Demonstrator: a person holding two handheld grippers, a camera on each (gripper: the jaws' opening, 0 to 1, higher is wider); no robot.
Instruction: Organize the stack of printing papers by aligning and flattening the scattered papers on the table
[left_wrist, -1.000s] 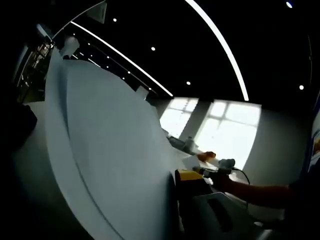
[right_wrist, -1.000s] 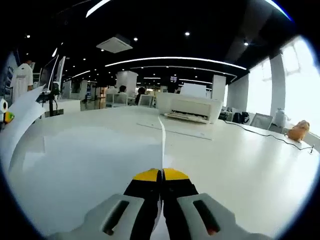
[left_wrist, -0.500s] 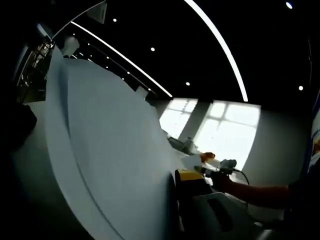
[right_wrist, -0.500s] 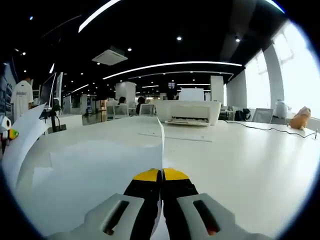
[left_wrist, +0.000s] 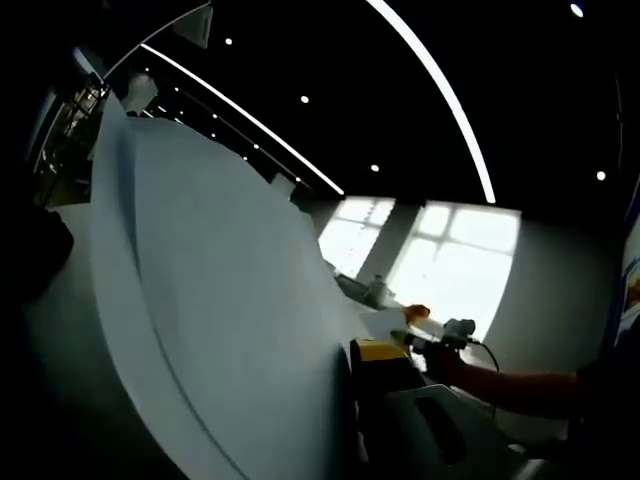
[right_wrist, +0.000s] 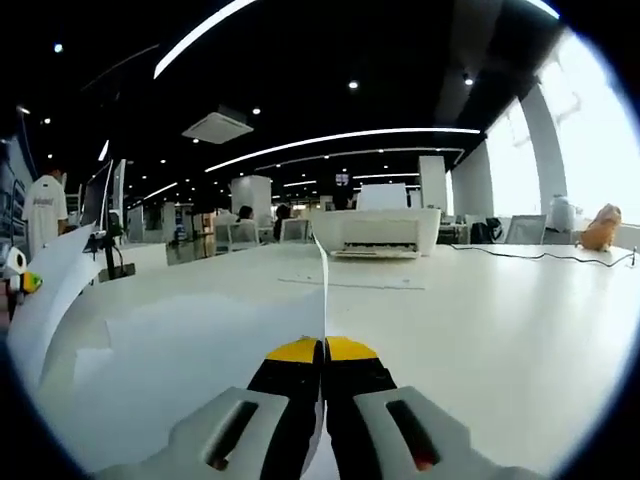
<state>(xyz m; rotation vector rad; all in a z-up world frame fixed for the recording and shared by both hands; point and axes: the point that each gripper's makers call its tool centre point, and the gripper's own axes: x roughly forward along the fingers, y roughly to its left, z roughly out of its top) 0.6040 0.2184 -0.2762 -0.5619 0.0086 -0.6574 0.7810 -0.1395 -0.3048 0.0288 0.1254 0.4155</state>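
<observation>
While both pinch the papers, the right gripper and left gripper are clamped tight.

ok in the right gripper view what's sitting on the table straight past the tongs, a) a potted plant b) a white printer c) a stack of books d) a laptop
b, a white printer sits on the white table, beyond the paper pinched in the right tongs.
</observation>
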